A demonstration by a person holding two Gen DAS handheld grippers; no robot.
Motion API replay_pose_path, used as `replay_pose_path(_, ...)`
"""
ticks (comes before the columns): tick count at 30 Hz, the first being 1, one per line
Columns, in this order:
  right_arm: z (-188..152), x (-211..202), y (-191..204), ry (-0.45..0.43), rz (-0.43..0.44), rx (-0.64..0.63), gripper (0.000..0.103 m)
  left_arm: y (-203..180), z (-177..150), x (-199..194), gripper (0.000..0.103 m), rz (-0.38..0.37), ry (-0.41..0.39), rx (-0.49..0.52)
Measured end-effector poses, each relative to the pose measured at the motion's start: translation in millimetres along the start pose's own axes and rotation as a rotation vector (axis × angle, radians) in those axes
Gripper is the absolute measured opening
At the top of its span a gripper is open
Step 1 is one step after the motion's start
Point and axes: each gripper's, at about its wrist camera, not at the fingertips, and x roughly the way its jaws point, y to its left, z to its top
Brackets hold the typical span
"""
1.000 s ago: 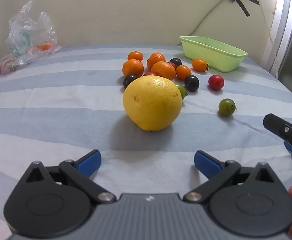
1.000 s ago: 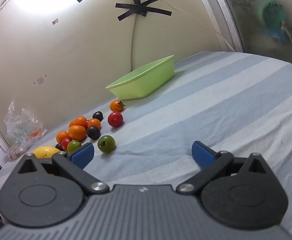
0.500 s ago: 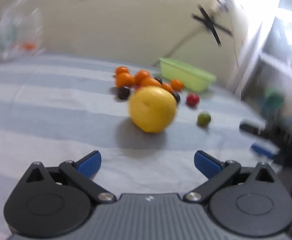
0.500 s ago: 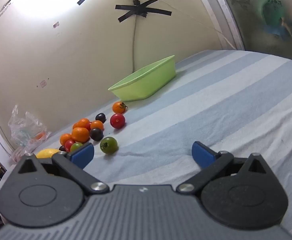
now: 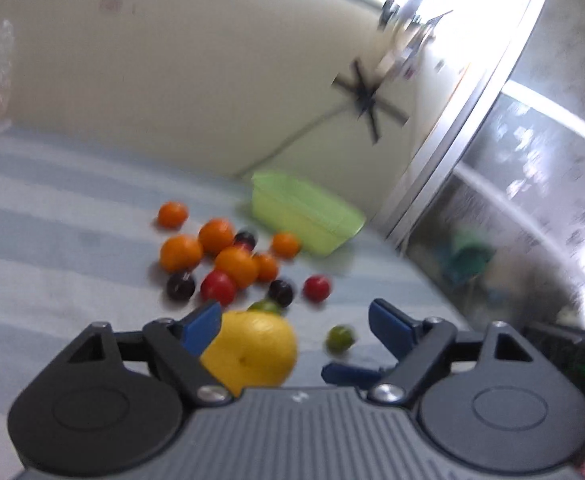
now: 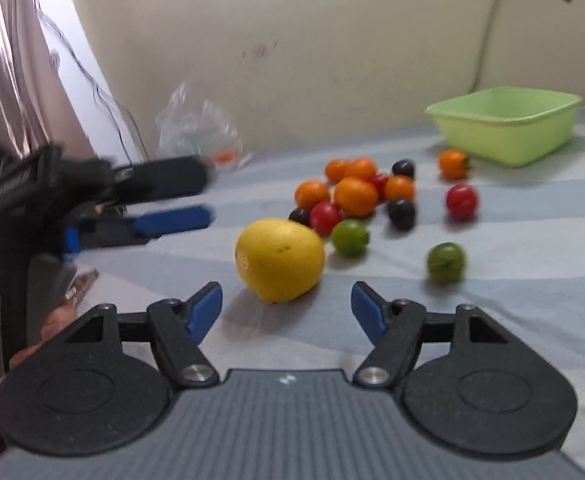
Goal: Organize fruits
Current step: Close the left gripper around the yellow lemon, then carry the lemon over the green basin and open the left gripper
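A big yellow citrus fruit [image 6: 279, 259] lies on the striped cloth, just ahead of my open, empty right gripper [image 6: 286, 307]. In the left wrist view the same yellow fruit [image 5: 252, 352] sits low behind the left finger of my open, empty left gripper [image 5: 294, 322]. My left gripper also shows in the right wrist view [image 6: 168, 196], at the left above the cloth. Behind the fruit lies a cluster of small oranges [image 6: 355, 196], red [image 6: 461, 201], dark [image 6: 401, 213] and green tomatoes [image 6: 445, 262]. A light green tub [image 6: 508, 128] stands empty at the back right.
A clear plastic bag [image 6: 196, 128] lies against the wall at the back left. The striped cloth [image 6: 512, 312] covers the whole surface. A window frame [image 5: 468, 152] rises past the tub on the right in the left wrist view.
Both views have swung. The right gripper has turned left and moved in front of the yellow fruit. The left gripper has lifted and turned right; its view is blurred.
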Motion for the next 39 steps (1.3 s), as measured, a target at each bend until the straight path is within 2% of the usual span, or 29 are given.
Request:
replay_pose_path(2,2.8,13.3,1.5,0.030,0.003,-0.015,0.074,-0.6,0.0,14.9,0.079,0.024,0.021,0.004)
replay_pose_path(4,5.7,23.7,4.7,0.050,0.012,-0.043,0.074,5.5,-7.2,22.8,0.074,0.035,0.036,-0.011)
replay_pose_path(6,6.5,34.1,9.8,0.068,0.011,-0.081,0.075,7.7,-7.8,32.7,0.065,0.060,0.048,-0.044)
replay_pose_path(8,5.9,43.7,14.3,0.082,-0.019,-0.117,0.069,15.6,-21.0,27.6,0.064,0.052,0.038,-0.083)
replay_pose_path(9,5.6,46.2,14.8,0.083,-0.036,-0.125,0.062,15.8,-20.9,28.3,0.064,0.047,0.030,-0.116)
replay_pose_path(11,6.7,45.3,14.9,0.082,-0.023,-0.136,0.061,22.7,-26.9,17.9,0.063,0.042,0.020,-0.156)
replay_pose_path(13,7.0,42.0,17.0,0.067,-0.022,-0.160,0.060,30.9,-35.0,-0.3,0.063,0.030,0.002,-0.160)
replay_pose_path(17,19.6,22.3,16.0,-0.034,-0.047,-0.198,0.060,2.6,-0.6,0.4,0.064,-0.024,-0.044,-0.089)
replay_pose_path(21,54.7,-7.2,-5.5,-0.190,-0.152,-0.256,0.060,-37.3,51.3,46.3,0.065,-0.110,-0.077,0.011)
replay_pose_path(23,75.2,-13.6,-25.1,-0.235,-0.229,-0.275,0.060,-51.9,73.0,88.1,0.065,-0.153,-0.076,0.046)
replay_pose_path(25,94.1,-14.0,-52.0,-0.250,-0.292,-0.256,0.060,-57.0,88.1,126.3,0.065,-0.179,-0.056,0.032)
replay_pose_path(27,110.2,-6.0,-81.7,-0.237,-0.348,-0.230,0.060,-57.7,98.1,164.2,0.065,-0.194,-0.030,-0.006)
replay_pose_path(30,121.9,9.3,-119.0,-0.203,-0.403,-0.211,0.060,-54.6,99.9,205.8,0.065,-0.170,-0.003,-0.053)
replay_pose_path(36,127.4,44.8,-157.0,-0.103,-0.416,-0.203,0.060,-39.9,91.4,246.3,0.066,-0.121,0.051,-0.129)
replay_pose_path(39,132.8,57.6,-169.4,-0.064,-0.407,-0.203,0.060,-41.0,87.6,248.2,0.068,-0.088,0.051,-0.102)
